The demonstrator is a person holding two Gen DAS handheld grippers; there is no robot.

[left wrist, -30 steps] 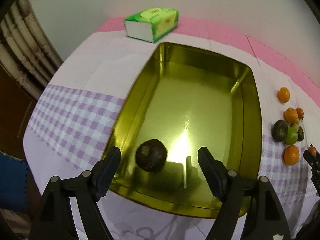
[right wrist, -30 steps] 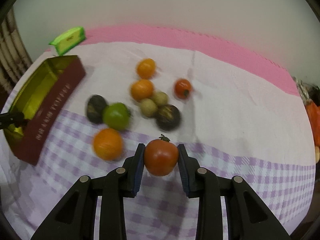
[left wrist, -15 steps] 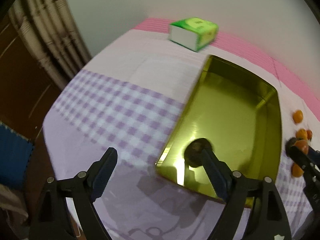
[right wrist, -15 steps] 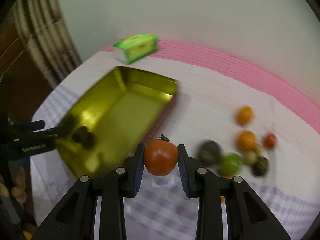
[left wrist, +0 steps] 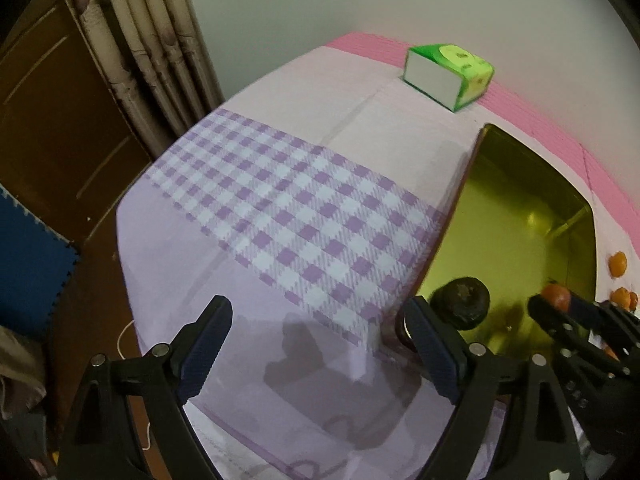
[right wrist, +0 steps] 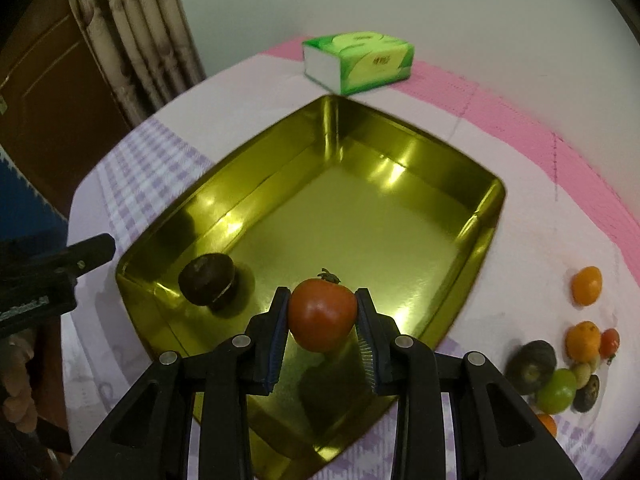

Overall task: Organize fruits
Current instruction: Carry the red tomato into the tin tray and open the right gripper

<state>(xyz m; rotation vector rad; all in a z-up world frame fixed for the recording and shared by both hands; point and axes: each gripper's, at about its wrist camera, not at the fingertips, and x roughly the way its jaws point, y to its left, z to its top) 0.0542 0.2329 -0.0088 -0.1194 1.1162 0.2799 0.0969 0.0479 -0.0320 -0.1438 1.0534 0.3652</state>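
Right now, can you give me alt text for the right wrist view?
The right claw grips a round red tomato above a shiny gold metal tin holding one dark brown round fruit.

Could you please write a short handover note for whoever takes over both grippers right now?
Right gripper: shut on a red tomato, held over the gold tin near its front edge.
Left gripper: open and empty, jaws just widened, over the checked tablecloth beside the tin's left wall.
Done: one dark round fruit lies in the tin's near left corner.
Left: release the tomato into the tin, then probably bring over the pile on the cloth to the right: oranges, a small tomato, a green fruit and dark ones.
The tissue box sits behind the tin.
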